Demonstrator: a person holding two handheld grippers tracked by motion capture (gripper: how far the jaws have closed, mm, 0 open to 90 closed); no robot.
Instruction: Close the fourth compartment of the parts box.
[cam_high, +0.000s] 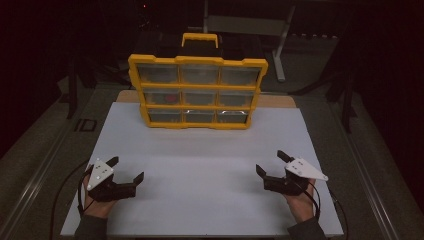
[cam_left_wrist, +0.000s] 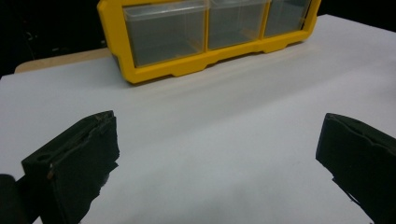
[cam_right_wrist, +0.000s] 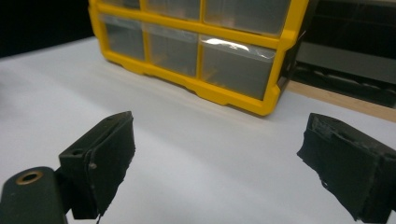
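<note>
Yellow drawer organizer (cam_high: 197, 92) stands well beyond both released claws, left claw (cam_high: 127, 169) and right claw (cam_high: 270, 162).

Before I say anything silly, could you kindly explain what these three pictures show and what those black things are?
A person sits at a table covered by a white sheet and holds a hand-operated claw in each hand. The high view looks down from above: the left claw and the right claw both rest near the front edge, jaws wide apart, holding nothing. The other two pictures come from cameras riding on each claw, looking out between its two black jaws. Farther back stands a yellow organizer with nine clear drawers and a carry handle on top. One middle-row drawer seems to hold something reddish.
</note>
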